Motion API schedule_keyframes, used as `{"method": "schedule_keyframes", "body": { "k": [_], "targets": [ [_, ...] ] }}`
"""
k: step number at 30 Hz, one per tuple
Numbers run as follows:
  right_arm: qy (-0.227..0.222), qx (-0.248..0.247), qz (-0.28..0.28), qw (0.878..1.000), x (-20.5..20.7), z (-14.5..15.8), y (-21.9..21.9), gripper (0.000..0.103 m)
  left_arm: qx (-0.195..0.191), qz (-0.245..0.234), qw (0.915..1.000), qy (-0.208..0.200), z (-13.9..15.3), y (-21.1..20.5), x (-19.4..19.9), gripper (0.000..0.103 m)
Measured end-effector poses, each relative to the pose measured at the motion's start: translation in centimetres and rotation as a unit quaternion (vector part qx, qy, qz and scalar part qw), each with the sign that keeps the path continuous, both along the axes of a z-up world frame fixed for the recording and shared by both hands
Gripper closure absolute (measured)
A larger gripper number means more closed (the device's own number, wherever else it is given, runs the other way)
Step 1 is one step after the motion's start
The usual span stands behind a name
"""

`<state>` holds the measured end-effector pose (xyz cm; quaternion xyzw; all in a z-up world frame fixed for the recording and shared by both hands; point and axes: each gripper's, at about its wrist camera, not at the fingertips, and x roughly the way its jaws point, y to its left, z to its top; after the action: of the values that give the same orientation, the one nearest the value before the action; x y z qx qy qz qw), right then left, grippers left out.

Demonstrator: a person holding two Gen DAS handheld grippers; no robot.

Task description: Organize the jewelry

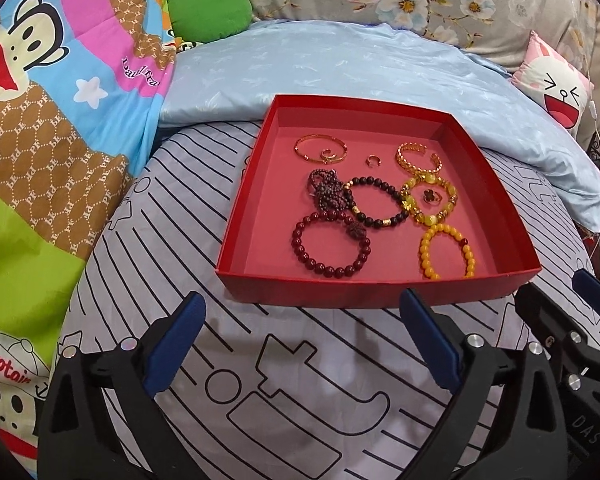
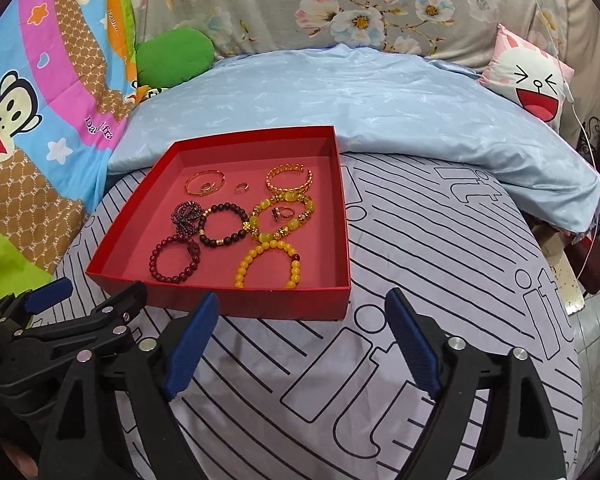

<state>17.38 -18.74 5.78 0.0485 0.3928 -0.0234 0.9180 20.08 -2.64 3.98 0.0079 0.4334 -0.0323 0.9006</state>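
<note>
left gripper (image 1: 302, 312): fingers spread, empty, above the striped bed sheet (image 1: 320, 380) just short of the red tray (image 1: 340, 290) | right gripper (image 2: 302, 312): fingers spread, empty, beside the left | jewelry: gold bangle (image 1: 320, 150), black bead bracelet (image 1: 376, 204), dark red bead bracelet (image 1: 330, 246), yellow bead bracelet (image 1: 446, 252) all lay inside the tray on the bed

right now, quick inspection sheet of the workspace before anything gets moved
surface: striped bedsheet, flat.
job's things: red tray holds gold bangle, gold cuff, small ring, dark red bracelet, black bracelet, yellow bracelet; several overlap.
clutter: nothing seen on the sheet.
grippers: left tool and right tool open, empty, short of the tray.
cables: white cord at far right.
surroundings: blue quilt, bunny pillow, green cushion.
</note>
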Motion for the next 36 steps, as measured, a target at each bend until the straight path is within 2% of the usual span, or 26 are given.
{"method": "schedule_keyframes", "body": {
  "k": [7,10,18,36],
  "targets": [
    [0.006,-0.001,-0.004,1.000,-0.5,-0.3,0.0,0.016,0.001,0.004,1.0000,-0.001,-0.2,0.0,-0.7,0.009],
    [0.003,0.004,-0.008,1.000,-0.7,-0.3,-0.2,0.006,0.001,0.008,1.0000,-0.003,-0.2,0.2,-0.7,0.009],
    [-0.012,-0.007,-0.010,1.000,-1.3,-0.1,0.1,0.006,0.011,0.015,0.9998,-0.007,0.0,0.2,-1.0,0.009],
    [-0.006,0.003,-0.018,1.000,-1.4,-0.3,-0.1,0.006,0.016,0.016,0.9997,-0.007,-0.1,0.2,-1.1,0.009]
  ]
}}
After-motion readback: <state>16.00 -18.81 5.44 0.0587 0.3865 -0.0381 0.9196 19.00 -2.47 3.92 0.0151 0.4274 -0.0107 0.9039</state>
